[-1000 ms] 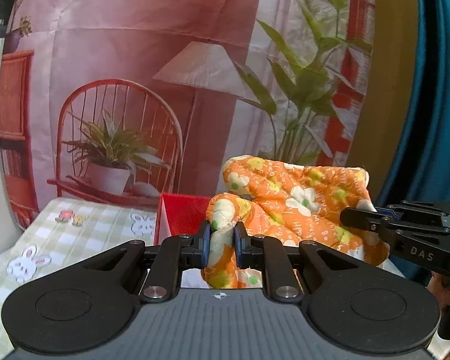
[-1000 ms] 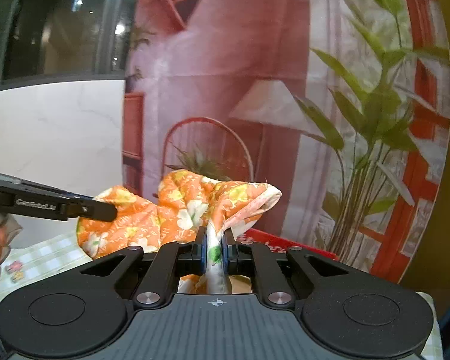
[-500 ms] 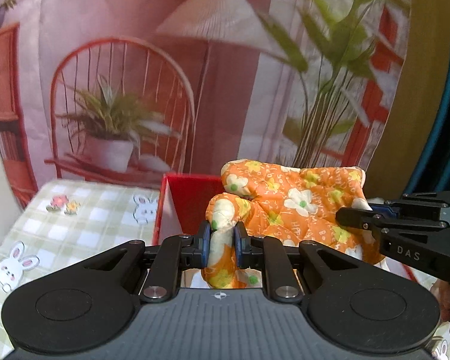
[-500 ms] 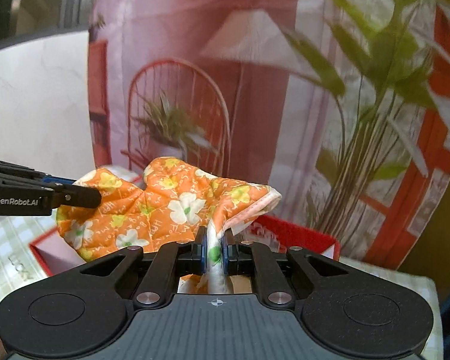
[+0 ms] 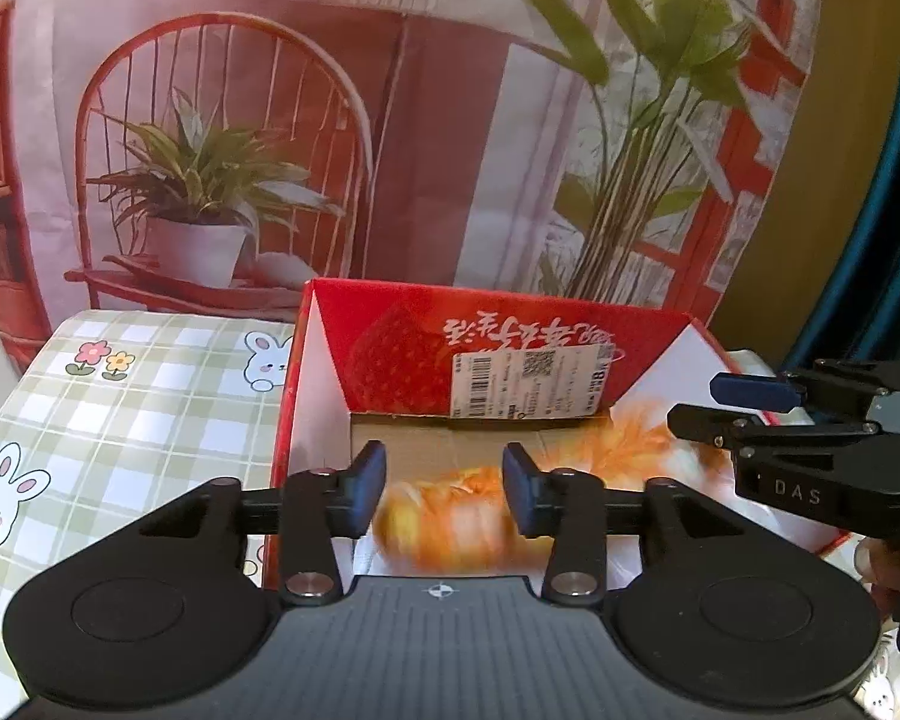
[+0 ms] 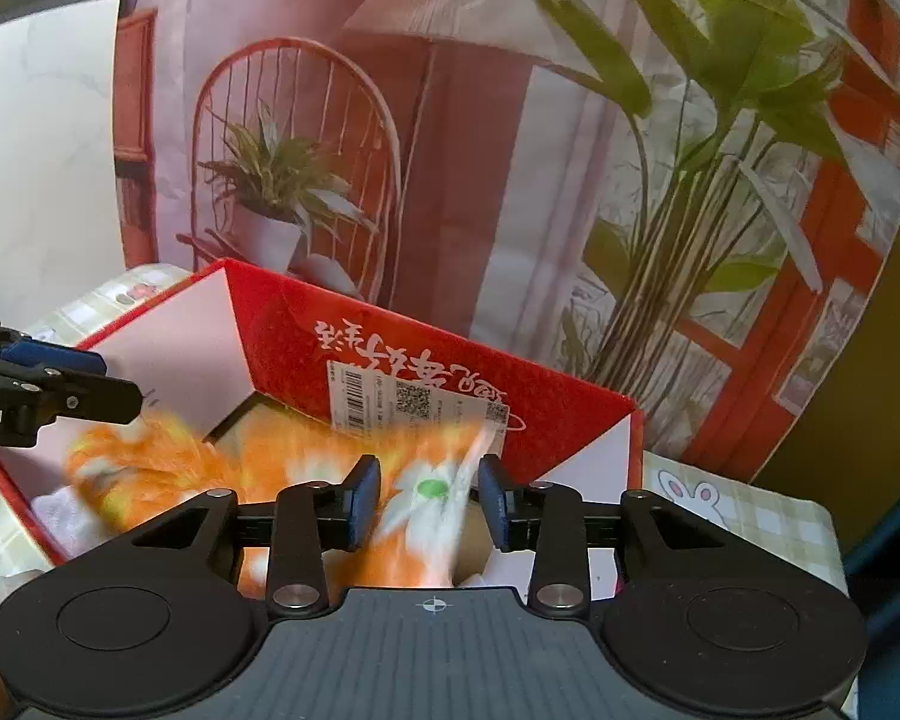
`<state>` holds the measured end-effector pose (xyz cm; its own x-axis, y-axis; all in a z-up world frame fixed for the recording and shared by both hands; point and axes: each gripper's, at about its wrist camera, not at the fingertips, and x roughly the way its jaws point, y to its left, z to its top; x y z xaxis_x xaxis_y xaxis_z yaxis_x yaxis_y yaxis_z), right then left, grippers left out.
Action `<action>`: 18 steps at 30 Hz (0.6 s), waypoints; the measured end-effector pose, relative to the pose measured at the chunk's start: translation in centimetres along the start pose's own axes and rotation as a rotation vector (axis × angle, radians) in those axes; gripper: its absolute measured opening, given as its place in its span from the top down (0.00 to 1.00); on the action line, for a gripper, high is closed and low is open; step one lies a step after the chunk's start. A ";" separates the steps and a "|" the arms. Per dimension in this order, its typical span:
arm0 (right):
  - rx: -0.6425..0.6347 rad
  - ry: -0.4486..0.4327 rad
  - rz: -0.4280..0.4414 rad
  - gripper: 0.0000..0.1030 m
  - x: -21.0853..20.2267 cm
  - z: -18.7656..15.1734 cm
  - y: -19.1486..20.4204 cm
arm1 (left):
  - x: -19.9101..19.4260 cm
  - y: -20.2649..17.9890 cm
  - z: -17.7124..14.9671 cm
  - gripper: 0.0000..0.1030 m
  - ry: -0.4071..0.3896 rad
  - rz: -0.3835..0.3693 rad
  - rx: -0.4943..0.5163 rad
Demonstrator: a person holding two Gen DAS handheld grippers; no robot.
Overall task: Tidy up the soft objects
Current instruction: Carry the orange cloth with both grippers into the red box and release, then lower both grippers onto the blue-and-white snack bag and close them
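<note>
An orange quilted cloth with white flowers point(image 5: 450, 519) drops, blurred, into the open red cardboard box point(image 5: 498, 309). My left gripper point(image 5: 444, 471) hangs over the box's near left side with its jaws opening; the cloth is below and between them, and the pads do not press on it. In the right wrist view the cloth point(image 6: 294, 468) spreads across the box point(image 6: 570, 414). My right gripper point(image 6: 427, 495) also has its jaws opening, and the cloth's end slips loose between the pads. Each gripper shows in the other's view: the right gripper point(image 5: 744, 408) and the left gripper point(image 6: 84, 387).
The box stands on a green checked tablecloth with rabbits point(image 5: 120, 420), against a printed backdrop of a chair, lamp and plants point(image 5: 222, 180). Something white and soft point(image 6: 60, 510) lies in the box under the cloth. A person's hand point(image 5: 882, 564) holds the right gripper.
Both grippers, shut on the raised cloth before, have sunk toward the box and let go. The cloth has fallen from above the box rim down into the box.
</note>
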<state>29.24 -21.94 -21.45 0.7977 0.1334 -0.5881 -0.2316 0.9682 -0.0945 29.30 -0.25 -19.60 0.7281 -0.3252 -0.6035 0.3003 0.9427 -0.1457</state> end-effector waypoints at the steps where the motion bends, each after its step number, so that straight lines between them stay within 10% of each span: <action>1: 0.003 -0.005 0.003 0.63 -0.3 -0.1 -0.1 | -0.2 -0.2 0.0 0.54 -0.001 0.002 0.003; 18: 0.114 -0.116 0.100 0.61 -9.1 -3.9 -0.6 | -4.5 -3.2 -2.9 0.54 0.055 -0.065 0.003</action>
<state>19.92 -24.62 -19.16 0.8346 0.2469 -0.4925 -0.2531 0.9659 0.0554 23.30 -1.63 -18.65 0.6718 -0.3808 -0.6354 0.3473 0.9195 -0.1839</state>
